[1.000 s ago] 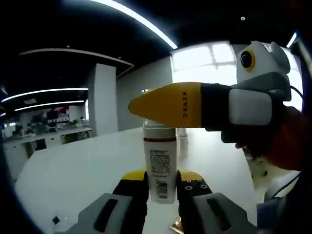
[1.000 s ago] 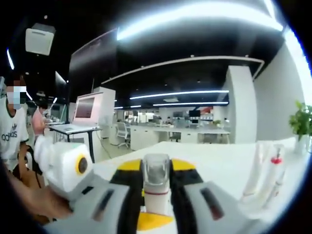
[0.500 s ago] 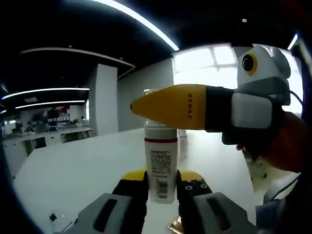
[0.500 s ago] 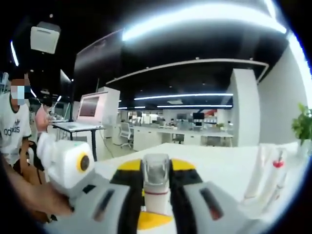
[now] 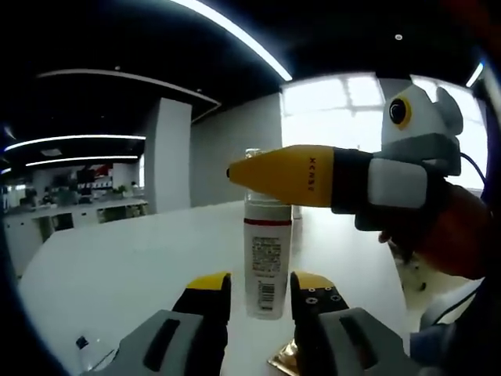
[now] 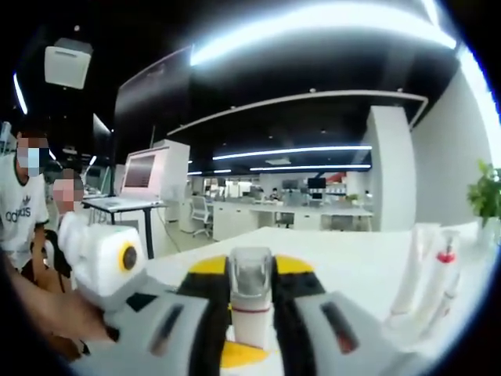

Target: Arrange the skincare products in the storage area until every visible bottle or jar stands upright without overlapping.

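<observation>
White bottle with a red band below its clear cap and a black-printed label. Left gripper: yellow tips, black jaws, grey housing. Right gripper: yellow jaws, grey-and-white body beside the bottle. White table beneath the bottle.

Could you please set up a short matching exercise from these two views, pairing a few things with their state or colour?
Things:
1. white bottle
2. left gripper
3. right gripper
4. potted plant

States:
A. jaws closed on the clear cap
B. green leaves, at the edge of the right gripper view
C. upright on the white table, red band under its cap
D. jaws apart on either side of the bottle's base

Pairs: 1-C, 2-D, 3-A, 4-B
</observation>
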